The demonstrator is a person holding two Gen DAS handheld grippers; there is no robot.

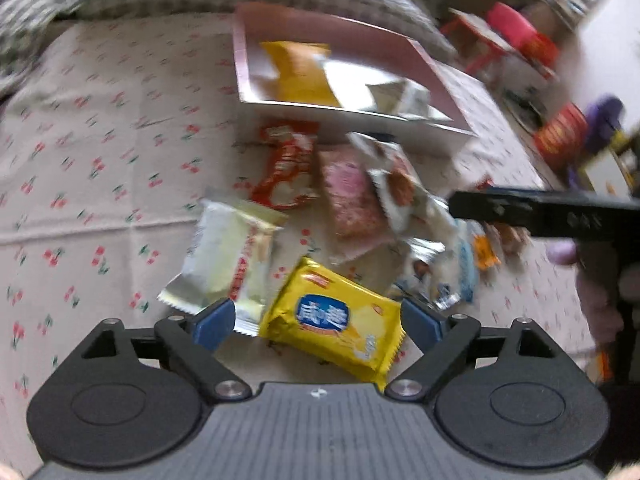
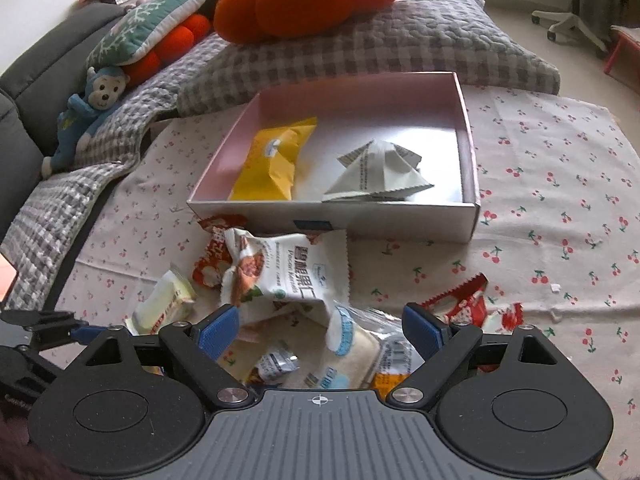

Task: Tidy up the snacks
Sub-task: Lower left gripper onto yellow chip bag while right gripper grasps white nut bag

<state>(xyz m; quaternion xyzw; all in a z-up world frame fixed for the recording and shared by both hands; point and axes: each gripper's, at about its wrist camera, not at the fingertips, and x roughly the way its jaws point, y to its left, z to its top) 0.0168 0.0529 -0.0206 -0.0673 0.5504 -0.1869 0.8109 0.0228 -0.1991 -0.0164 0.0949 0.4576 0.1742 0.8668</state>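
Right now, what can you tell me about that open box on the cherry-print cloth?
The box is shallow, rectangular and lidless, seemingly cardboard: white outside, pink inner walls, shiny floor. It sits flat on the cloth, before a checked cushion. Inside lie a yellow packet and a white pyramid-shaped packet. Loose snacks crowd its near wall.

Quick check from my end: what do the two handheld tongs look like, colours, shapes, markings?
Both look alike. The left tongs and right tongs each have blue ribbed pads on black linkage arms with silver pivot screws, two rounded black housings, and a grey ridged body bearing a small white crosshair mark. No cables or sleeves are clearly visible.
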